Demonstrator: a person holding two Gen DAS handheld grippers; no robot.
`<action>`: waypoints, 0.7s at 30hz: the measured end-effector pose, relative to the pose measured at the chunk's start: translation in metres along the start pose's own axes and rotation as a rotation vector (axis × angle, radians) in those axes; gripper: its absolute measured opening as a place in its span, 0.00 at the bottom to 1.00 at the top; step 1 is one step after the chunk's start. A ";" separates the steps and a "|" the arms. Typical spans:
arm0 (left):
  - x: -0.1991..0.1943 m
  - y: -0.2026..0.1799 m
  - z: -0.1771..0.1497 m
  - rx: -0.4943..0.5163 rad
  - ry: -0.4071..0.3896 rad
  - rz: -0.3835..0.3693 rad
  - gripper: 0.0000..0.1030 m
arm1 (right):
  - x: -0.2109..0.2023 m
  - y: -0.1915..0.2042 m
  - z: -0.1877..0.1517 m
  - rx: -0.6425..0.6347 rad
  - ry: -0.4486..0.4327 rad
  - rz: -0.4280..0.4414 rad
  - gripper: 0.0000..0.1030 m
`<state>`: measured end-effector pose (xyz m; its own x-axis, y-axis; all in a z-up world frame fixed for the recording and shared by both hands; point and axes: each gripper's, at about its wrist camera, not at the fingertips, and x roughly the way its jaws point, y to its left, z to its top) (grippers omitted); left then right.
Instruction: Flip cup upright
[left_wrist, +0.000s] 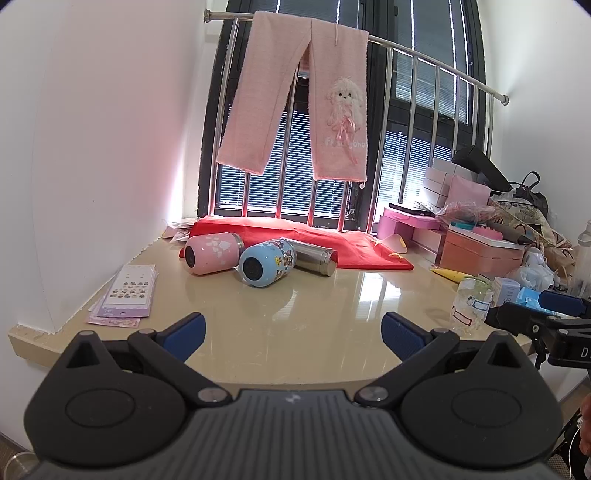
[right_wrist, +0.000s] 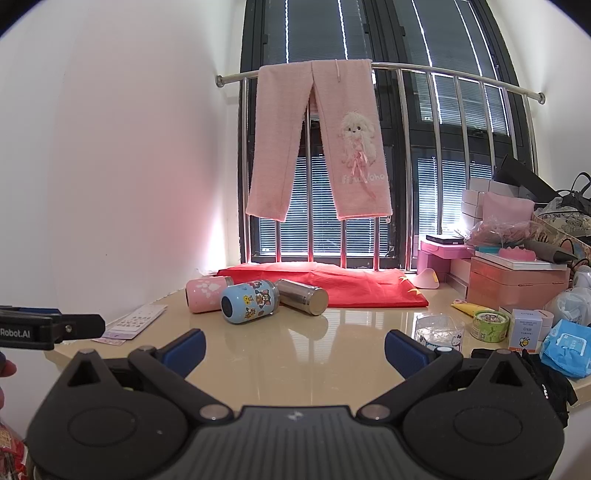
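Three cups lie on their sides at the back of the beige counter (left_wrist: 295, 325): a pink cup (left_wrist: 212, 254) (right_wrist: 207, 293), a blue cartoon cup (left_wrist: 266, 263) (right_wrist: 250, 301) and a steel cup (left_wrist: 314, 257) (right_wrist: 302, 296). The blue cup touches both others. My left gripper (left_wrist: 293, 332) is open and empty over the counter's front edge, well short of the cups. My right gripper (right_wrist: 294, 349) is open and empty, likewise near the front edge. The right gripper also shows at the right of the left wrist view (left_wrist: 539, 314).
A red cloth (left_wrist: 314, 240) lies behind the cups under the window rail. Sticker sheets (left_wrist: 127, 295) lie at the left edge. A clear jar (left_wrist: 471, 308), tape roll (right_wrist: 489, 325), boxes and bags (right_wrist: 517, 280) crowd the right side. Pink trousers (left_wrist: 303, 99) hang on the rail.
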<state>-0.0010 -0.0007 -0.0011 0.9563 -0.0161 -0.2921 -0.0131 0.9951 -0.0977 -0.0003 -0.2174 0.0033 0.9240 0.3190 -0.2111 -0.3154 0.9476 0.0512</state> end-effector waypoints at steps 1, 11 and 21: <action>0.000 0.000 0.000 0.000 0.000 0.000 1.00 | 0.000 0.000 0.000 -0.001 0.000 0.001 1.00; -0.002 -0.001 0.003 0.005 -0.013 0.000 1.00 | -0.001 0.000 -0.001 0.000 -0.004 -0.002 1.00; -0.003 -0.001 0.002 0.008 -0.017 -0.001 1.00 | -0.007 -0.002 -0.001 0.002 -0.005 -0.005 1.00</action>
<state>-0.0035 -0.0015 0.0022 0.9610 -0.0152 -0.2761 -0.0103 0.9959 -0.0904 -0.0064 -0.2218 0.0035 0.9264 0.3148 -0.2065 -0.3109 0.9490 0.0518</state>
